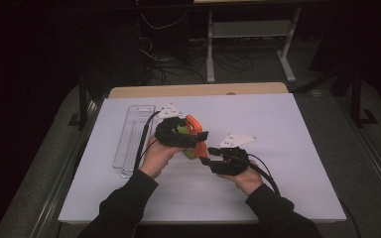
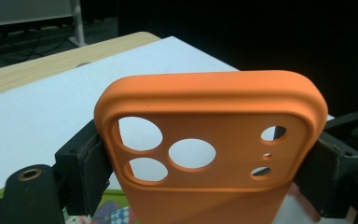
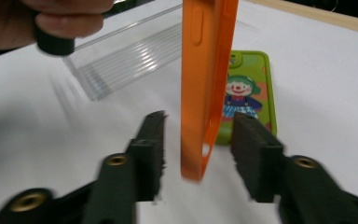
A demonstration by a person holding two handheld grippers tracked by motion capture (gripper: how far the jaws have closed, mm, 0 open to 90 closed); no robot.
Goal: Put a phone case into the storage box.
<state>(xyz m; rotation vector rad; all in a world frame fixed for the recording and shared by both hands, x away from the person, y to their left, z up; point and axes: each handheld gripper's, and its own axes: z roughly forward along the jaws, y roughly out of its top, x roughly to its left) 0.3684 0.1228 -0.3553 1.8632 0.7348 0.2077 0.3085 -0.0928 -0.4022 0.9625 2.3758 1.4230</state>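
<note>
An orange phone case (image 1: 194, 124) stands on edge above the white sheet, and my left gripper (image 1: 200, 135) is shut on it. In the left gripper view the black pads (image 2: 91, 164) press both sides of the orange case (image 2: 209, 154) near its camera holes. My right gripper (image 1: 212, 153) is open around the case's other end. In the right gripper view the orange case (image 3: 205, 84) hangs between the spread jaws of my right gripper (image 3: 198, 144), with a gap to each pad. A green phone case (image 3: 247, 93) with a clown picture lies flat behind it, partly hidden under the grippers as the green case (image 1: 190, 152).
A clear plastic tray (image 1: 131, 139) lies lengthwise at the left of the white sheet (image 1: 287, 148), also seen as the tray (image 3: 126, 56) behind the person's hand (image 3: 51, 18). The wooden table edge (image 1: 198, 90) runs along the back. Desk legs and cables stand beyond.
</note>
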